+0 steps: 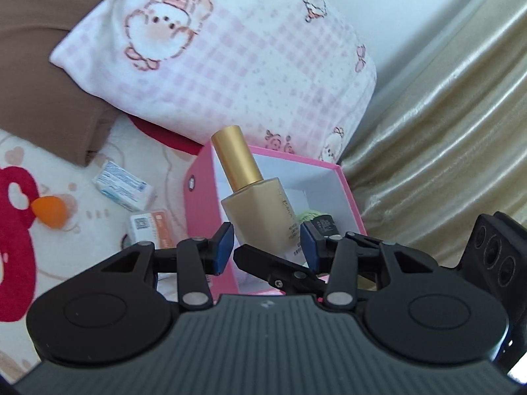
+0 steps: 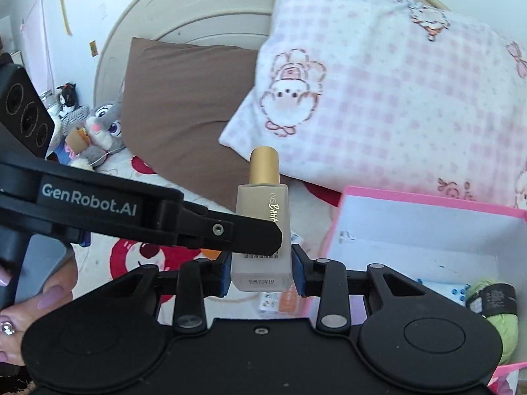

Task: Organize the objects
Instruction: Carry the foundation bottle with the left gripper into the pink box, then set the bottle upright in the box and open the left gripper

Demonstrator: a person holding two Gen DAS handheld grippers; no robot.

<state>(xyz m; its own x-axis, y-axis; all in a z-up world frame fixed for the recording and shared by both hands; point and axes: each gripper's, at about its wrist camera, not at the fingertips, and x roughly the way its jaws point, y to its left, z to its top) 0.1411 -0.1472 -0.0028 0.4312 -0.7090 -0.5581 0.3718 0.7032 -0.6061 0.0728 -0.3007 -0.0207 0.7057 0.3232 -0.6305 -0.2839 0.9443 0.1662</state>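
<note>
A beige foundation bottle (image 1: pixel 260 210) with a gold cap is held upright in the air, just in front of the open pink box (image 1: pixel 201 204). My left gripper (image 1: pixel 266 243) is shut on its lower body, blue pads on two opposite sides. My right gripper (image 2: pixel 262 273) is shut on the same bottle (image 2: pixel 263 207) at its base. Each view shows the other gripper's black finger crossing in front of the bottle: the right finger (image 1: pixel 276 266) and the left finger (image 2: pixel 230 230). The pink box (image 2: pixel 428 197) holds a green yarn ball (image 2: pixel 497 312) and a blue-white packet (image 2: pixel 441 289).
On the printed bedspread left of the box lie a white-blue carton (image 1: pixel 123 191), an orange sponge (image 1: pixel 49 212) and an orange-white pack (image 1: pixel 151 227). A pink checked pillow (image 1: pixel 230 65) and a brown pillow (image 1: pixel 39 82) lie behind. A golden curtain (image 1: pixel 444 131) hangs right. A hand (image 2: pixel 33 302) grips the left handle.
</note>
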